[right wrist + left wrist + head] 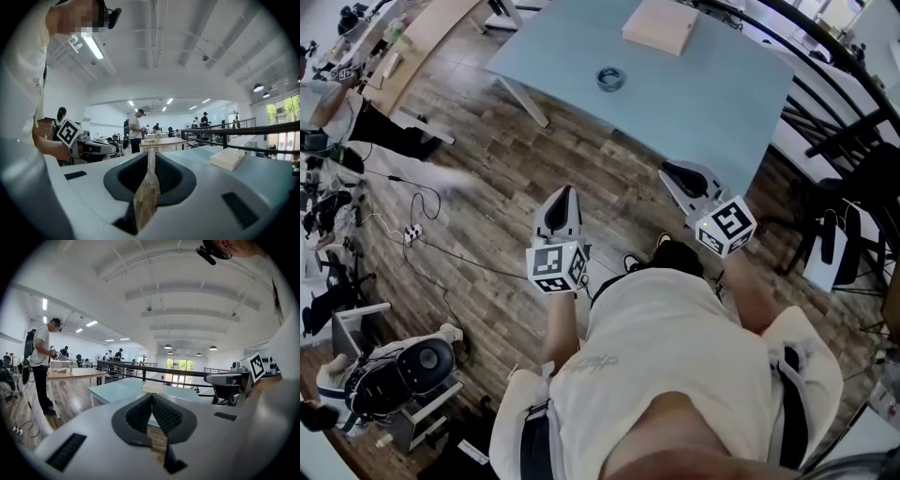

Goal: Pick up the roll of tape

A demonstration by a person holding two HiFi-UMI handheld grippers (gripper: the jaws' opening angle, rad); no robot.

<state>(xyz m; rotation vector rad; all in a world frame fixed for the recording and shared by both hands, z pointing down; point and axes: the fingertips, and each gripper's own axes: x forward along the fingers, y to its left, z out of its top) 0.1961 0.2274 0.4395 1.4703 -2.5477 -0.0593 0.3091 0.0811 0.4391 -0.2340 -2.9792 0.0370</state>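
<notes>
The pale blue worktop (694,94) stands in front of the person, over a wooden floor. A flat beige box (658,26) lies at its far edge. The roll of tape (610,78) lies alone nearer the left side, well apart from the box; it is small here and it seems to lie flat.

Both grippers are short of the worktop, over the floor. The left gripper (563,195) has its fingers together at the tips, holding nothing. The right gripper (675,172) has its fingers only slightly apart, also empty.

To do the reach well, I think one gripper should open wider before arriving, then come down so that one finger goes into the hole of the roll.
</notes>
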